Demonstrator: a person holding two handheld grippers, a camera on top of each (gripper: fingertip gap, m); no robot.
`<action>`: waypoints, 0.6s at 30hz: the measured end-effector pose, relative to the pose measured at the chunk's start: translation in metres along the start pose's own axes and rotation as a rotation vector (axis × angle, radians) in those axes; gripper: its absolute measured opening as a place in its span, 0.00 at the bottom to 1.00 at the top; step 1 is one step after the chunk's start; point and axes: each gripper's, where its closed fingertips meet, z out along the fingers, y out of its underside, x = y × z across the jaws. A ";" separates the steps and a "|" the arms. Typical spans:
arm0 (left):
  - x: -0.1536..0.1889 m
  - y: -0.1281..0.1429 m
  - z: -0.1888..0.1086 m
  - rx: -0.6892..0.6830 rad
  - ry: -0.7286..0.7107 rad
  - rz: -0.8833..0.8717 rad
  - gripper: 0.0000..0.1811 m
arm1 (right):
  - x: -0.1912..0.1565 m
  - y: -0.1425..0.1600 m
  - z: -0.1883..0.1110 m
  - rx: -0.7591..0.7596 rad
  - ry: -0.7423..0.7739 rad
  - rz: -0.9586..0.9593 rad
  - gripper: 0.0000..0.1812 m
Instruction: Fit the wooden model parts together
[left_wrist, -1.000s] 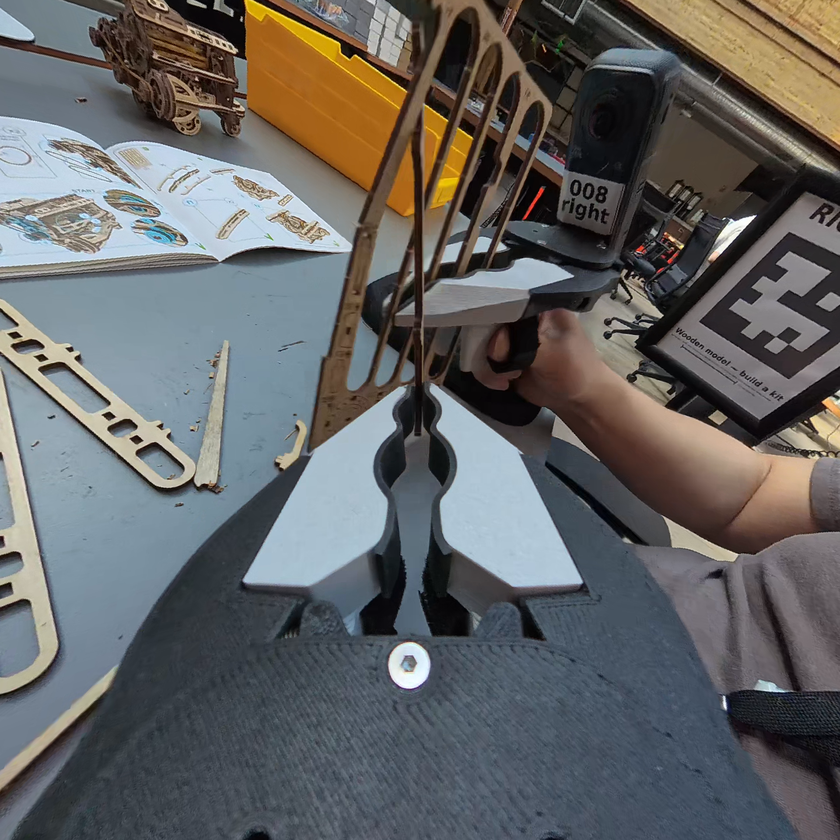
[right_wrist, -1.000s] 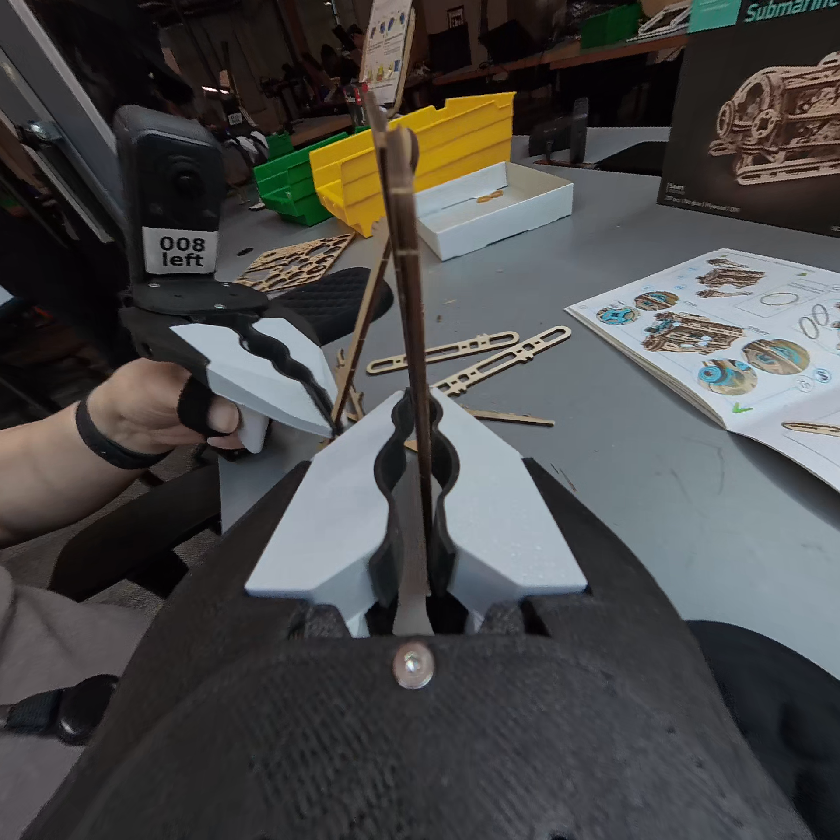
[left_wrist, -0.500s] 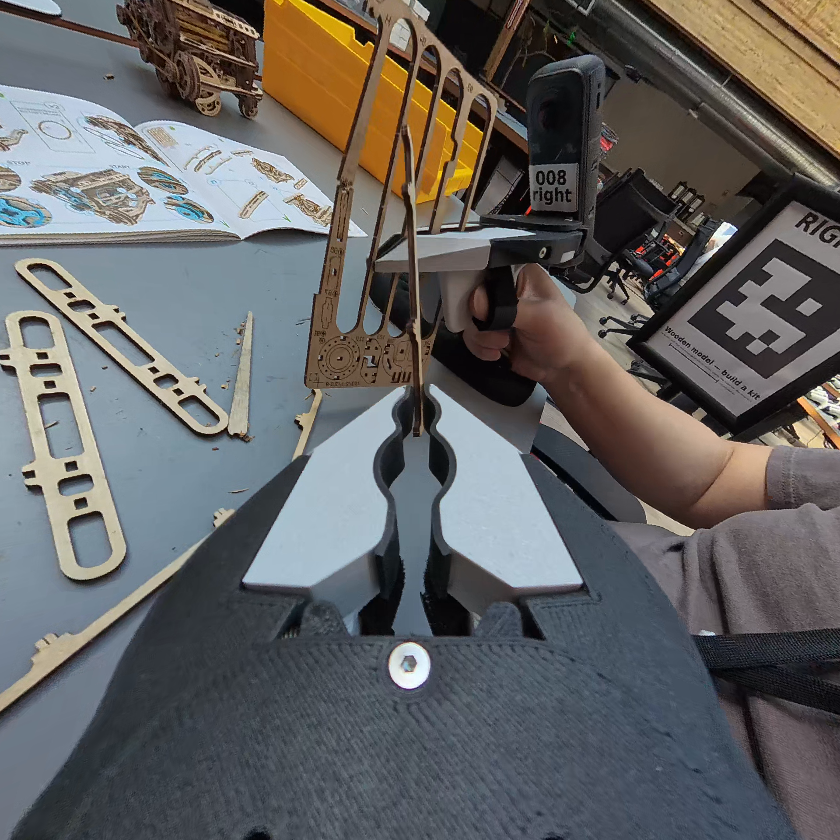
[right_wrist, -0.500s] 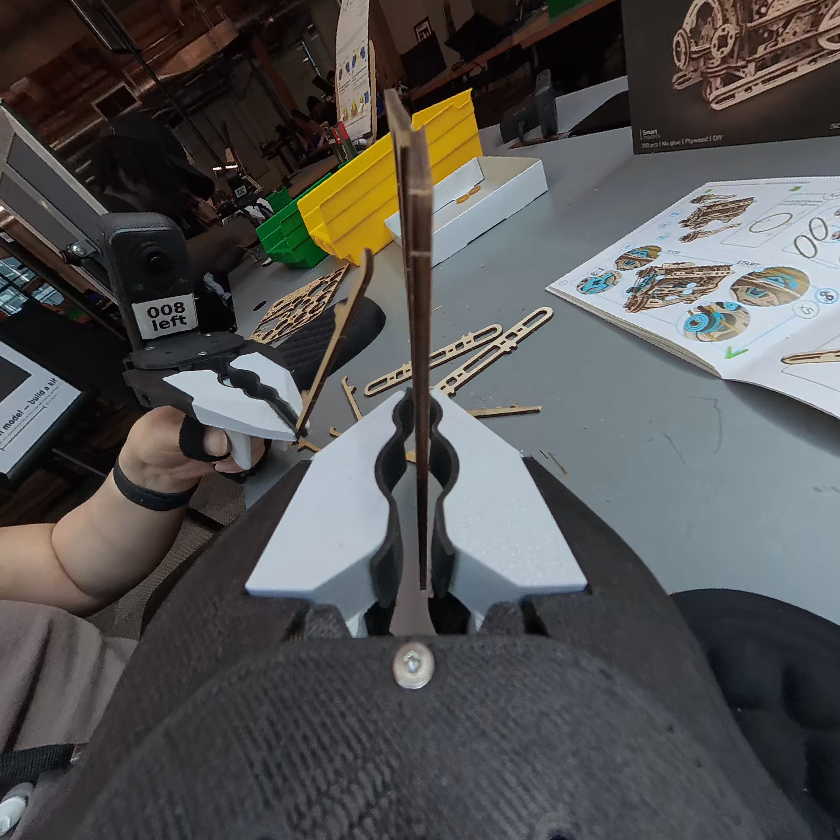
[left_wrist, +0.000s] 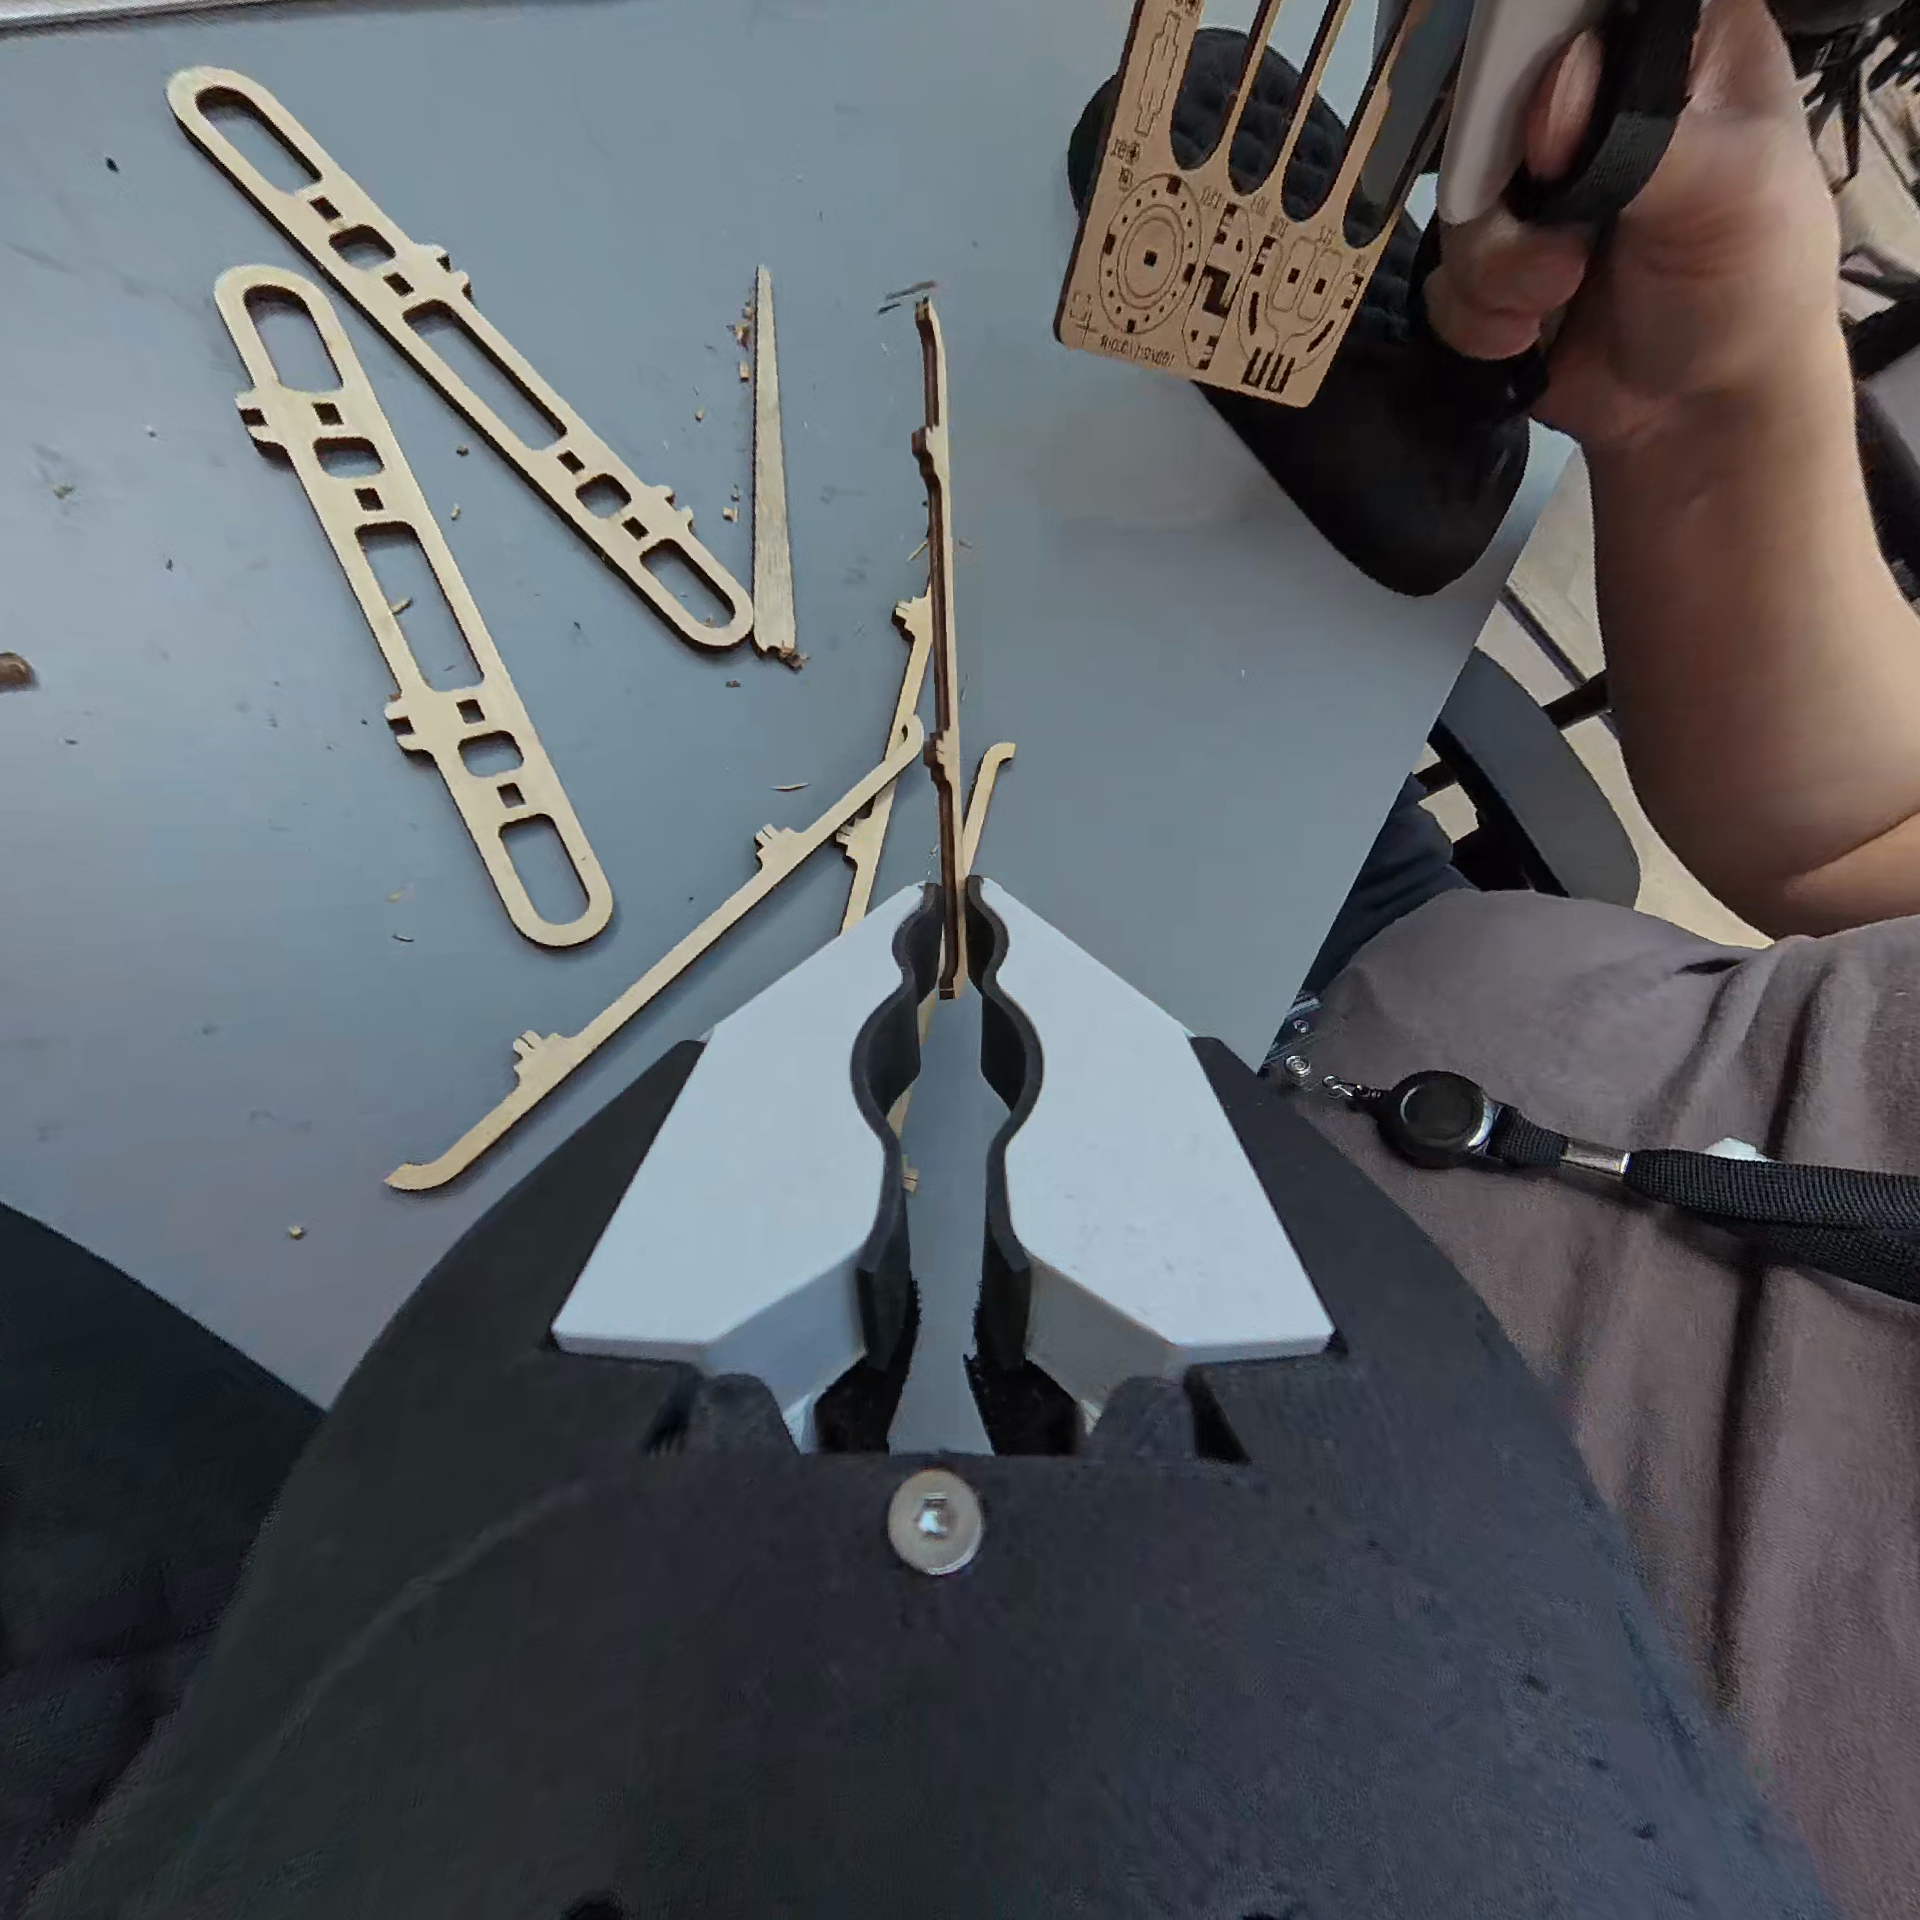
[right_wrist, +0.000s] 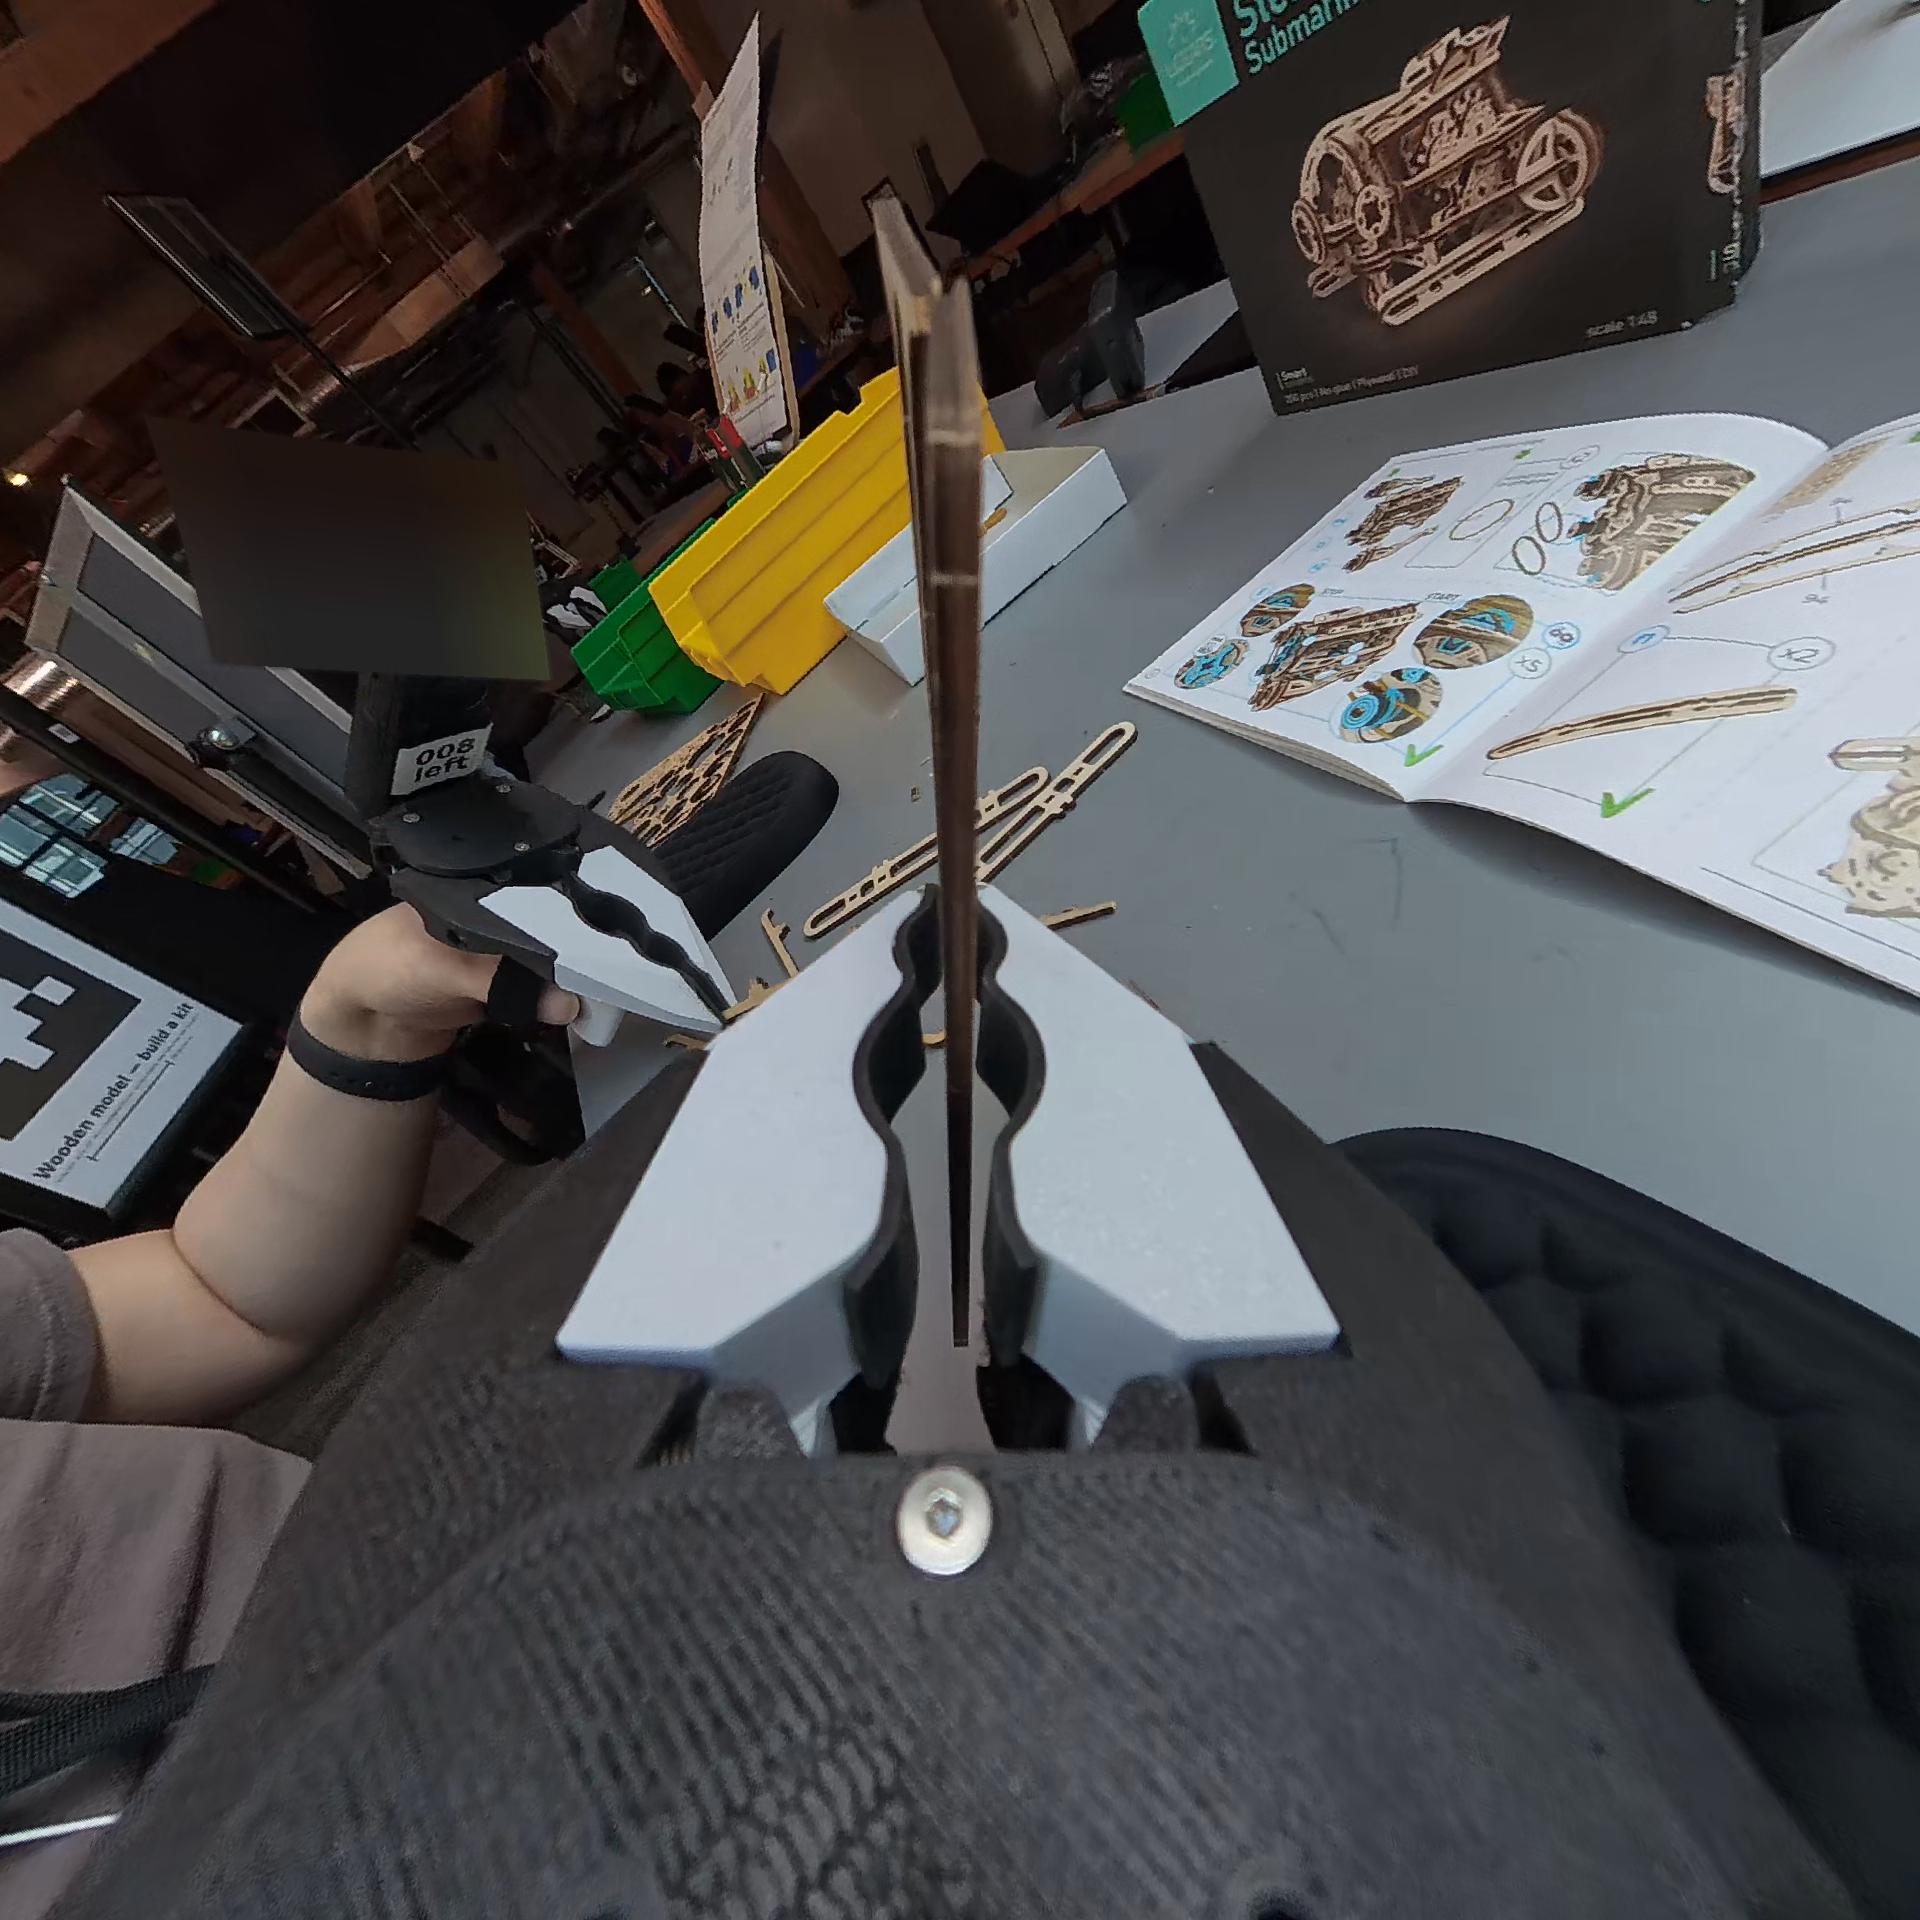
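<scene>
My left gripper (left_wrist: 948, 896) is shut on a thin notched wooden strip (left_wrist: 938, 582), seen edge-on and pointing out over the grey table (left_wrist: 1143, 675). My right gripper (right_wrist: 948, 906) is shut on a flat wooden parts sheet (right_wrist: 943, 623), held upright and edge-on. In the left wrist view that sheet (left_wrist: 1216, 239) hangs at the top right, apart from the strip. The left gripper also shows in the right wrist view (right_wrist: 715, 1023), low by the table edge.
Two slotted wooden bars (left_wrist: 457, 353) (left_wrist: 405, 603), a long thin curved strip (left_wrist: 665, 966) and a pointed sliver (left_wrist: 771, 468) lie on the table. An open instruction booklet (right_wrist: 1558, 644), the kit box (right_wrist: 1455, 208), a yellow bin (right_wrist: 769, 582), a white tray (right_wrist: 997, 540) and black pads (left_wrist: 1382, 447) stand around. My hands' fingertips stand some 20 cm from each other.
The left gripper has tipped down toward the table with its strip. The strip and the sheet, close together before, are now apart. The right gripper's sheet now sits high at the right.
</scene>
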 end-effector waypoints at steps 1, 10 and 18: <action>-0.002 -0.002 -0.002 -0.002 -0.017 0.015 0.05 | 0.000 0.000 -0.002 0.005 -0.015 0.018 0.00; 0.025 -0.073 -0.060 0.477 -0.007 0.053 0.21 | -0.028 -0.037 -0.013 0.262 -0.263 0.135 0.00; 0.071 -0.122 -0.017 0.818 0.278 -0.089 0.24 | -0.077 -0.062 0.024 0.420 -0.567 0.257 0.00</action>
